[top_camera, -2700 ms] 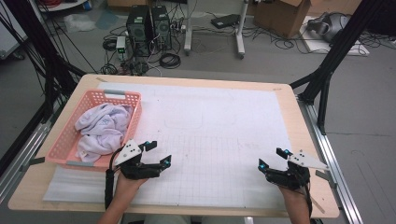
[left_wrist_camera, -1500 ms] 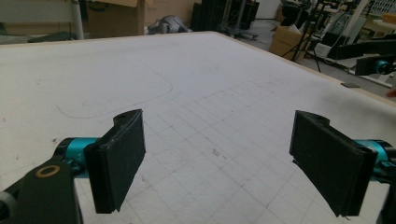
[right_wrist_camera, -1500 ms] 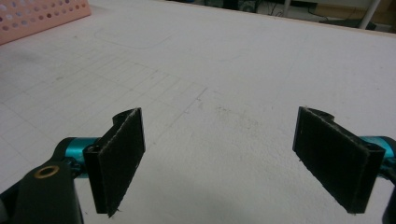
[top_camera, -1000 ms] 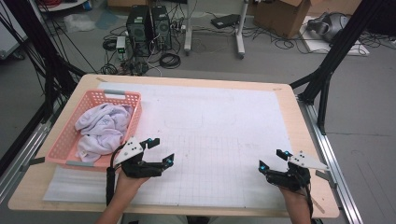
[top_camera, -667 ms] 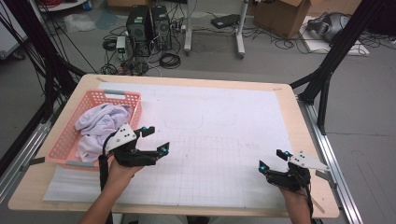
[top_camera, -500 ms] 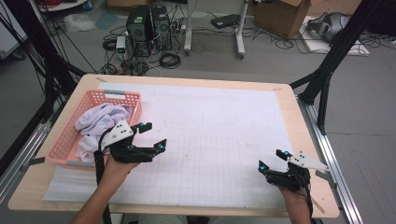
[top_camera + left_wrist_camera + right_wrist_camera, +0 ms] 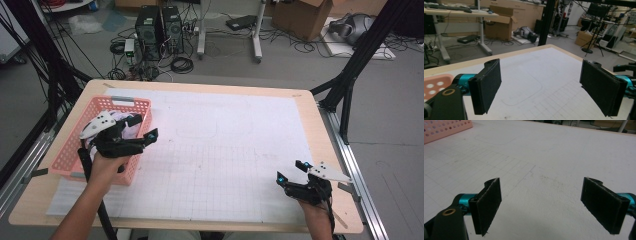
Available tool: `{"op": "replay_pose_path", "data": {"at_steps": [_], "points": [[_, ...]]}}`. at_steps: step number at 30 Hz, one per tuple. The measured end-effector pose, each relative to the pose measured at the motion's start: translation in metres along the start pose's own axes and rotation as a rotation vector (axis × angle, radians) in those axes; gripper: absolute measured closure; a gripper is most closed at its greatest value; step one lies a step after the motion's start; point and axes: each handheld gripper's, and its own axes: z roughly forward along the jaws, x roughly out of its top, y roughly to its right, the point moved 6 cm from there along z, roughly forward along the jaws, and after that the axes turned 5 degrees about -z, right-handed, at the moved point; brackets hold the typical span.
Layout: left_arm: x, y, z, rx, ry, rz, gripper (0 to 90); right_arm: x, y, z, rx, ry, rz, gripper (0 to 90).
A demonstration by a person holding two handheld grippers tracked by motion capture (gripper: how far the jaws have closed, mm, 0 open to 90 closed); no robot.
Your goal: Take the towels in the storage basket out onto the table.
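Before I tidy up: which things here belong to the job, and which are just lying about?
Job: left gripper with jaws open over the pink basket; white cloth inside it.
Lying about: right gripper resting open, computer towers, cardboard box.

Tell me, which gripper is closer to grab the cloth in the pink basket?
Probably the left gripper: it hovers open over the pink basket holding the cloth. The right gripper sits at the table's far corner.

The high view looked forward and down over the whole bench (image 7: 210, 90); each gripper view sat close behind its own fingers, sharing the pink basket (image 7: 439, 130) and gridded sheet (image 7: 544, 75).
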Motion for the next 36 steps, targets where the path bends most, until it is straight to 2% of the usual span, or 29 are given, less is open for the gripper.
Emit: {"op": "replay_pose_path", "data": {"at_steps": [4, 8, 12, 16, 21, 32, 36], "points": [[0.003, -0.019, -0.007, 0.04, -0.018, 0.007, 17.9, 0.0, 0.0, 0.0, -0.002, 0.001, 0.0, 15.5], [0.004, -0.041, -0.011, 0.098, -0.046, 0.001, 17.7, 0.0, 0.0, 0.002, -0.002, 0.001, -0.003, 15.5], [0.0, -0.066, -0.012, 0.187, -0.107, 0.003, 16.5, 0.001, -0.001, 0.001, -0.007, 0.0, -0.005, 15.5], [-0.007, -0.09, -0.014, 0.218, -0.176, -0.008, 16.6, 0.001, -0.001, 0.002, -0.015, 0.003, -0.008, 15.5], [-0.017, -0.119, -0.016, 0.304, -0.231, -0.033, 16.7, 0.001, -0.001, 0.003, -0.017, -0.004, -0.009, 15.5], [-0.04, -0.149, -0.018, 0.406, -0.373, -0.05, 17.7, 0.001, -0.004, 0.006, -0.015, -0.009, -0.016, 15.5], [-0.048, -0.155, -0.019, 0.442, -0.448, -0.023, 18.0, 0.001, -0.004, 0.006, -0.019, -0.016, -0.022, 15.6]]}}
